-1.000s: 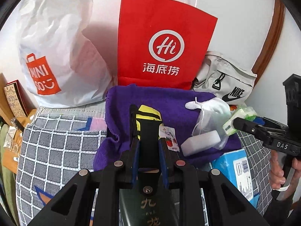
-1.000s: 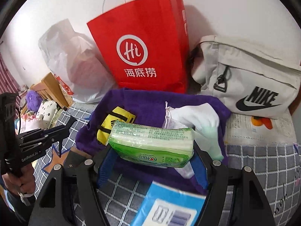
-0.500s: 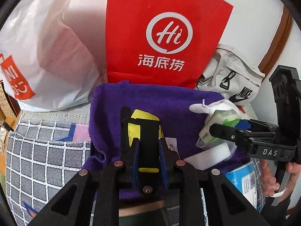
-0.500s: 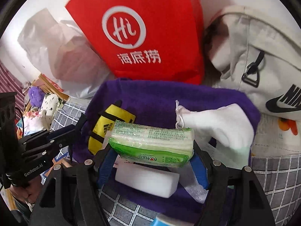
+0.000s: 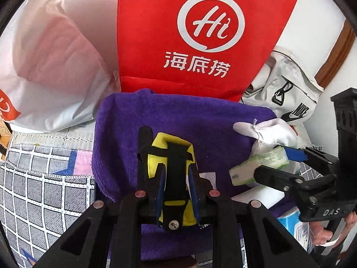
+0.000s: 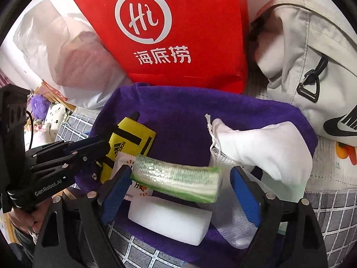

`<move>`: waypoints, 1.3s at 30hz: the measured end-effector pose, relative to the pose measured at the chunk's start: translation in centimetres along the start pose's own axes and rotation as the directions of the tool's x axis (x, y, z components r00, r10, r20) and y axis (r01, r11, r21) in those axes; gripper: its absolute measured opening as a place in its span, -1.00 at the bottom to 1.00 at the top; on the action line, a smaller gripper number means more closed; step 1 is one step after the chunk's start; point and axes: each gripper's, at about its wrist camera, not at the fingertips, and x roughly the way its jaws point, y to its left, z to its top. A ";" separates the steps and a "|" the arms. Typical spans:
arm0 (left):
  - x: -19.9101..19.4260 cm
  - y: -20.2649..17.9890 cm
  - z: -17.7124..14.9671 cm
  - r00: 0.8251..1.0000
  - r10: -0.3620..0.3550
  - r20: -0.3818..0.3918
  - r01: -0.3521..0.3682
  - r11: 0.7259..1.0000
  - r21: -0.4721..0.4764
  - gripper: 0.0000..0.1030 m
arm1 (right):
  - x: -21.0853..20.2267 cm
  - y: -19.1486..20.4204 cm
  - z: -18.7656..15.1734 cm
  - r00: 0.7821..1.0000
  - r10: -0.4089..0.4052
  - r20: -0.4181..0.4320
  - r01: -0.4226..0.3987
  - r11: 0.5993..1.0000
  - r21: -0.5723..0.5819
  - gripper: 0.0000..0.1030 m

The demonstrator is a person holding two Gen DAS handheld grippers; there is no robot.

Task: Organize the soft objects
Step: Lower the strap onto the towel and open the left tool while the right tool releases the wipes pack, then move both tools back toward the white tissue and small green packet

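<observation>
The green tissue pack (image 6: 176, 178) lies tilted between the right gripper's (image 6: 180, 185) blue pads, and those jaws are opening: the pad on the left of the view touches the pack's end while the other stands clear, where half a second ago both pressed it. It sits over the purple towel (image 6: 189, 111), just above a white foam block (image 6: 169, 221) and beside a white drawstring pouch (image 6: 263, 149). The left gripper (image 5: 177, 185) keeps its narrow jaws clamped on the yellow and black pouch (image 5: 169, 154), now lower over the towel than a second ago. Behind the towel a red paper bag (image 5: 200, 33) stands upright, with a white plastic bag (image 5: 51, 67) to its left and a pale Nike bag (image 6: 312, 55) to its right, all looming larger than before. Checked grey bedding (image 5: 44, 189) spreads beneath.
</observation>
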 end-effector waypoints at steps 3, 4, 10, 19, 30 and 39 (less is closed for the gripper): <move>0.2 0.1 0.1 1.000 -0.006 0.002 0.006 1.000 -0.004 -0.61 | -0.4 -0.2 0.1 1.000 0.011 0.011 -0.011 1.000 0.016 0.73; 0.2 0.1 0.2 1.000 -0.004 0.004 0.004 1.000 -0.004 -0.59 | -0.5 -0.2 0.1 1.000 0.012 0.013 -0.012 1.000 0.016 0.73; -0.9 0.3 0.0 1.000 0.018 0.010 -0.018 1.000 -0.007 -0.37 | -1.8 0.0 0.0 0.999 -0.006 0.041 0.006 1.000 0.011 0.73; -6.3 -0.6 -2.4 0.996 0.034 0.078 -0.036 0.999 0.018 -0.27 | -7.0 1.2 -2.6 0.993 -0.001 0.117 -0.002 1.000 0.023 0.73; -13.3 -2.1 -9.0 0.988 0.061 0.140 -0.067 0.997 0.041 -0.27 | -14.3 3.5 -11.1 0.981 0.002 0.195 -0.003 1.000 0.009 0.73; -16.8 -1.8 -15.6 0.987 0.064 0.146 -0.068 0.997 0.024 -0.11 | -16.9 4.9 -19.2 0.982 0.006 0.191 -0.007 1.000 0.001 0.73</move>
